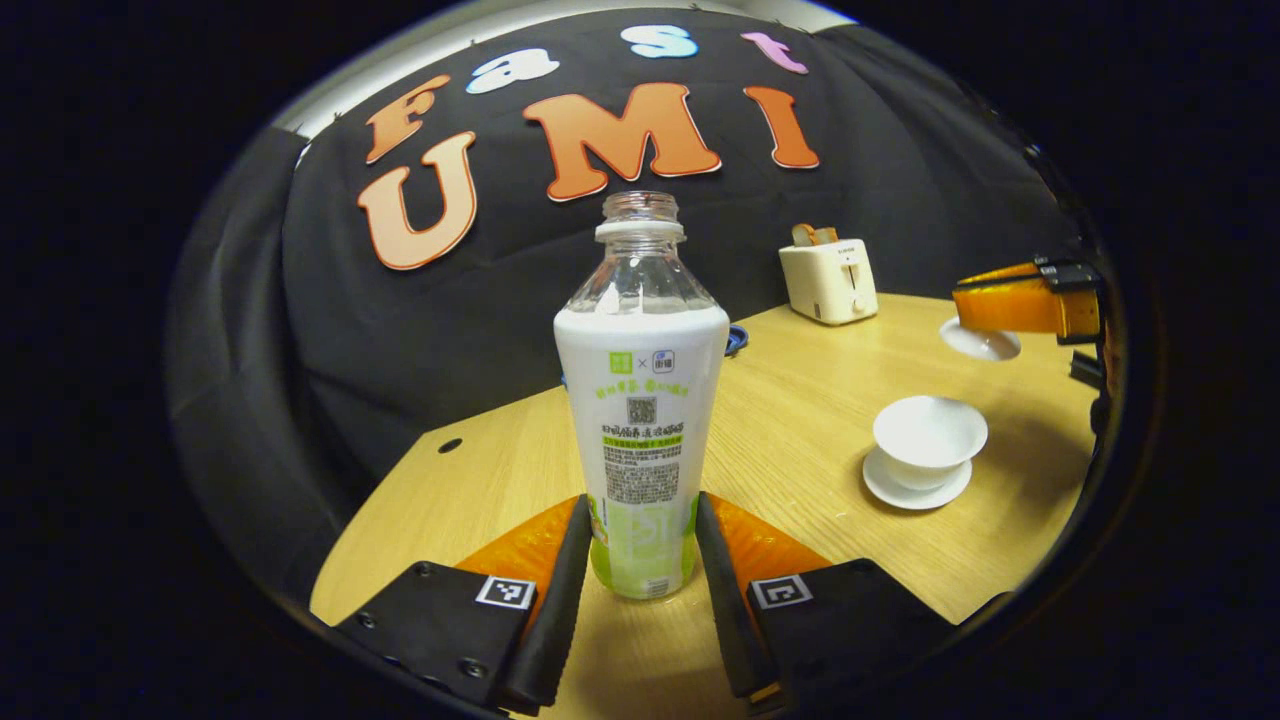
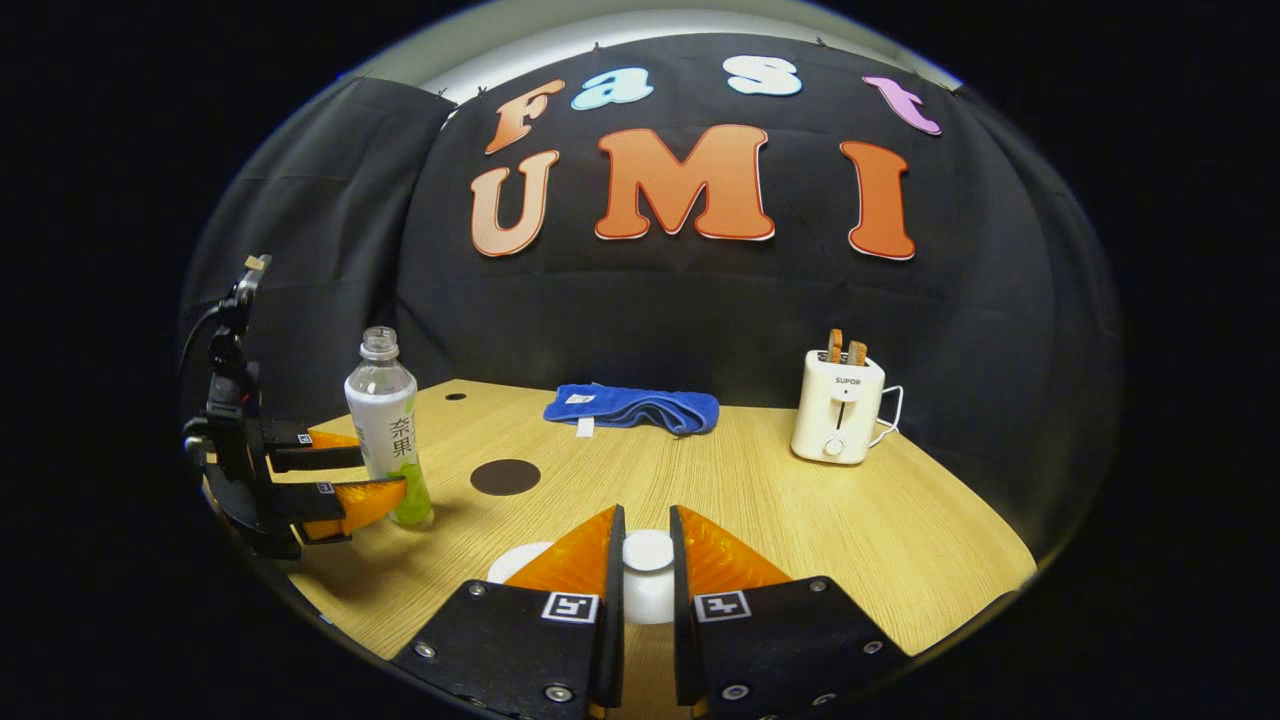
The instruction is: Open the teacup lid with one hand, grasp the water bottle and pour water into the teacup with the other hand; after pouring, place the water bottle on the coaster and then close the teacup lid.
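Two things are in hand at once. The water bottle (image 1: 641, 400) stands upright on the table (image 1: 800, 400), dead ahead of the left gripper (image 1: 640, 560), low between its two fingers; the fingers sit right against the label on either side, though whether both truly press on it I cannot tell. The bottle has no cap on, and its base rests on the wood. In the right gripper view the same bottle (image 2: 388, 425) is off to the left, with the left gripper (image 2: 335, 480) straddling its lower part.

The right gripper (image 2: 646, 575) is narrowed on the knob of the teacup lid (image 2: 648, 552), both fingers tight against it, and carries the lid clear of the cup. The teacup (image 1: 929, 438) sits open on its saucer (image 1: 915, 490), ahead and to the right of the left gripper, below the lifted lid (image 1: 980, 342). The coaster (image 2: 505, 477) lies forward and left of the right gripper, just past the bottle.

Risks, as I judge them: a grip this low on a tall open bottle could let it tip or slip as it lifts, spilling early. A wide swing toward the cup might strike the hovering lid. The small knob could slide from the right gripper's pinch and fall on the cup. A towel (image 2: 632, 408) and a toaster (image 2: 838, 415) stand farther back, out of the way.
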`<act>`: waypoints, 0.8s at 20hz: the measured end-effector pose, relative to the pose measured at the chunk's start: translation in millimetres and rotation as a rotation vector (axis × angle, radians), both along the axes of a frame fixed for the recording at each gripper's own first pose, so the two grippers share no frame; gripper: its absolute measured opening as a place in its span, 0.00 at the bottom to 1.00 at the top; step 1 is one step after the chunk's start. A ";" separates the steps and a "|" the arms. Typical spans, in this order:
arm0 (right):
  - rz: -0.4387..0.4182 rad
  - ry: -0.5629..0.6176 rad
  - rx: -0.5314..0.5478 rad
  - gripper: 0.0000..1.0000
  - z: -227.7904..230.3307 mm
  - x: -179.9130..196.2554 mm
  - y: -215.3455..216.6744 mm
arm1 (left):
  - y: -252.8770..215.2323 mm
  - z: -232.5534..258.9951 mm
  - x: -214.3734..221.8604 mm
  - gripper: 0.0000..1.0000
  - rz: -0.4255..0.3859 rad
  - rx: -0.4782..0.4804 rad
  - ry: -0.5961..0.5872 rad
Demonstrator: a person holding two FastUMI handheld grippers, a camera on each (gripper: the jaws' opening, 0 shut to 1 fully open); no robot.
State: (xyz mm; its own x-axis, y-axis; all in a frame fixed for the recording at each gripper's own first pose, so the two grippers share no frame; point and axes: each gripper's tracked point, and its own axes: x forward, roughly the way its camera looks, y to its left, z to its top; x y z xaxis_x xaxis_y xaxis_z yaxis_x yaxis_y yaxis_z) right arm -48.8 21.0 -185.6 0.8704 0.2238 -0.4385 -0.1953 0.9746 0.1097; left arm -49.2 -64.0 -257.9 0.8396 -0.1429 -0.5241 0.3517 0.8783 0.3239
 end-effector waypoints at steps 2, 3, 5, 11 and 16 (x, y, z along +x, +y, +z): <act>-0.015 -0.006 -0.002 0.20 1.1 0.6 -6.8 | 3.3 1.7 1.3 0.62 -0.033 0.109 -0.016; -0.021 -0.006 0.001 0.20 1.4 0.8 -9.7 | 5.6 4.3 1.2 0.62 -0.051 0.169 -0.022; -0.033 -0.006 0.007 0.20 1.2 1.3 -13.9 | 6.7 0.9 1.5 0.60 -0.093 0.252 -0.042; -0.049 -0.008 0.003 0.20 -1.0 -1.7 -26.2 | 1.9 0.8 1.7 0.58 -0.206 0.483 -0.093; -0.060 -0.012 -0.009 0.20 -2.6 -6.7 -38.8 | 0.8 2.5 1.4 0.58 -0.291 0.663 -0.136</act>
